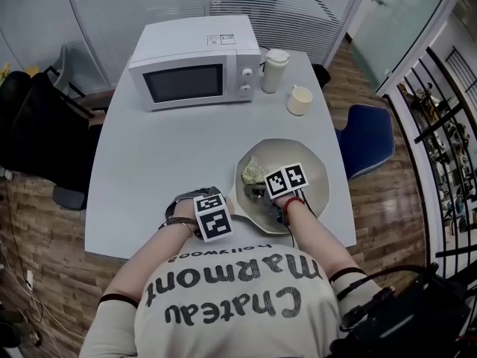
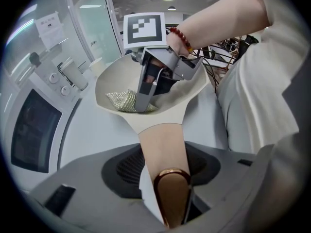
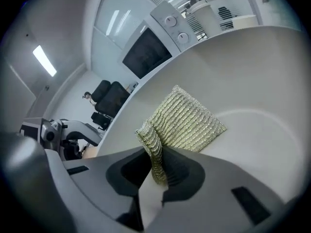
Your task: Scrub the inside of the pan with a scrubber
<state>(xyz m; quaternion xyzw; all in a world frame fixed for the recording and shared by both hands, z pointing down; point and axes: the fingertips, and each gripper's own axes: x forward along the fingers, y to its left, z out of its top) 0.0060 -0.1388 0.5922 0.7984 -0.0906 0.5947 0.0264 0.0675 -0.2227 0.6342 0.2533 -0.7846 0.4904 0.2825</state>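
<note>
A cream pan (image 1: 313, 171) rests on the near right part of the grey table (image 1: 164, 170). Its handle (image 2: 163, 147), tipped with a copper end (image 2: 172, 193), runs back between the jaws of my left gripper (image 2: 163, 166), which is shut on it. My left gripper (image 1: 214, 218) sits just left of the pan. Inside the pan, my right gripper (image 1: 277, 194) is shut on a corner of a gold-green mesh scrubber (image 3: 189, 120). The rest of the scrubber (image 1: 253, 171) lies flat on the pan's inner wall (image 3: 257, 76). From the left gripper view, the right gripper (image 2: 142, 105) points down into the bowl onto the scrubber (image 2: 121, 101).
A white microwave (image 1: 194, 62) stands at the table's far side, with a lidded white cup (image 1: 274, 69) and a cream mug (image 1: 299, 101) to its right. A blue chair (image 1: 369, 140) stands off the right edge and black chairs (image 1: 37, 125) off the left.
</note>
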